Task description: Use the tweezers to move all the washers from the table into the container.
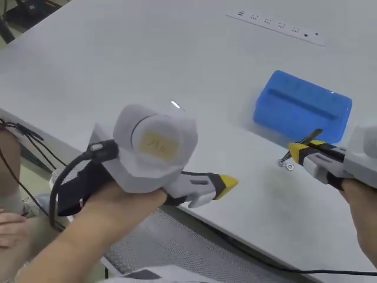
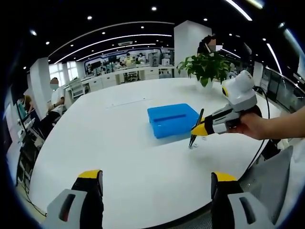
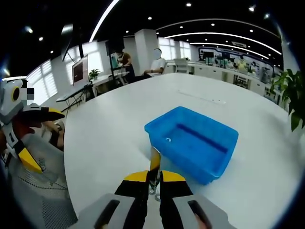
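Observation:
A blue container (image 1: 303, 106) sits on the white table (image 1: 147, 65). Two small washers (image 1: 287, 165) lie just in front of it. My right gripper (image 1: 300, 151) is shut on dark tweezers (image 1: 306, 141), whose tips point down at the washers. In the right gripper view the tweezers (image 3: 155, 161) stick out between the shut jaws (image 3: 153, 178) toward the container (image 3: 195, 140), which holds one washer (image 3: 167, 140). My left gripper (image 2: 155, 183) is open and holds nothing; it hovers at the table's near edge (image 1: 227, 183), left of the washers (image 2: 193, 145).
A white power strip (image 1: 277, 26) lies at the far side of the table. A black cable (image 1: 35, 141) hangs off the near left edge. People and a potted plant (image 2: 207, 67) are in the background beyond the table.

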A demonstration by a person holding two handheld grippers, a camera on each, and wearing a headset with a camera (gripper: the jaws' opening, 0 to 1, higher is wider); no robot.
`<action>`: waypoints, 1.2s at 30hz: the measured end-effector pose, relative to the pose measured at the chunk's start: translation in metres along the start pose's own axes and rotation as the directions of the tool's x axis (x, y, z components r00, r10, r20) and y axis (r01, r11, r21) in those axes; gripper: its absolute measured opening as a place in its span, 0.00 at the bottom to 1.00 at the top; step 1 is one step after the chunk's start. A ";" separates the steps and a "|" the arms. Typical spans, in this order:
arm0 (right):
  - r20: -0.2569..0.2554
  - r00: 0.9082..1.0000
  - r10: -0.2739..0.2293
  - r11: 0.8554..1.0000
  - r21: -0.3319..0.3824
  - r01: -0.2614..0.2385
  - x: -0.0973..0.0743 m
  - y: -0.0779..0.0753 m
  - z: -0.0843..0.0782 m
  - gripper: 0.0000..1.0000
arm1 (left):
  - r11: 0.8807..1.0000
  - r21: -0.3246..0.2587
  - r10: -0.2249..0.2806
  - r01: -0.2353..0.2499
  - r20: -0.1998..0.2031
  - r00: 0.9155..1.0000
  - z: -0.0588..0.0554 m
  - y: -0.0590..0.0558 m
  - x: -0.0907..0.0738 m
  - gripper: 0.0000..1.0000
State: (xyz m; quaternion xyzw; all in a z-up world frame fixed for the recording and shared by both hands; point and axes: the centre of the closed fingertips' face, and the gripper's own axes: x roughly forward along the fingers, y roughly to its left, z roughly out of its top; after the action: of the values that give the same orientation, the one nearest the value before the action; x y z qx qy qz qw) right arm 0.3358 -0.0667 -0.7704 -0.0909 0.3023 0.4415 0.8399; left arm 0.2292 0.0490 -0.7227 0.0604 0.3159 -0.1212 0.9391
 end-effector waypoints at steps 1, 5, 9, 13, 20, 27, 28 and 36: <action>0.002 1.000 -0.001 1.000 -0.004 0.001 0.000 0.000 0.002 0.04 | 1.000 0.003 0.000 0.000 0.000 1.000 0.000 0.000 0.000 0.96; 0.011 1.000 -0.002 1.000 -0.005 0.002 -0.003 0.001 0.010 0.04 | 1.000 -0.001 0.004 -0.004 0.007 1.000 0.001 0.001 -0.001 0.96; 0.029 1.000 -0.002 1.000 -0.010 0.002 -0.007 0.002 0.019 0.04 | 1.000 0.003 0.005 -0.005 0.008 1.000 0.003 0.002 -0.002 0.96; 0.059 0.998 0.002 1.000 -0.001 -0.002 -0.013 0.001 0.032 0.04 | 1.000 0.004 0.004 -0.004 0.011 1.000 0.003 0.000 -0.003 0.96; 0.129 0.992 -0.011 1.000 0.007 0.011 -0.019 -0.005 0.060 0.04 | 1.000 0.002 0.011 -0.011 0.008 1.000 0.001 0.002 -0.004 0.95; 0.163 0.986 -0.019 1.000 -0.007 0.021 -0.012 -0.013 0.079 0.04 | 1.000 0.006 0.011 -0.011 0.004 1.000 0.002 0.003 -0.004 0.95; 0.167 0.986 -0.022 1.000 -0.007 0.024 -0.011 -0.015 0.081 0.04 | 1.000 0.006 0.010 -0.011 0.004 1.000 0.001 0.004 -0.003 0.95; 0.185 0.982 -0.047 0.999 0.017 0.044 0.003 -0.033 0.091 0.04 | 1.000 0.007 0.011 -0.011 -0.001 1.000 0.001 0.005 -0.003 0.95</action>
State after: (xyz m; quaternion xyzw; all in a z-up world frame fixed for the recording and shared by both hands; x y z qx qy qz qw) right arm 0.4023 -0.0461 -0.7035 -0.0509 0.2235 0.4268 0.8748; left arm 0.2286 0.0543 -0.7201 0.0656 0.3158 -0.1170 0.9393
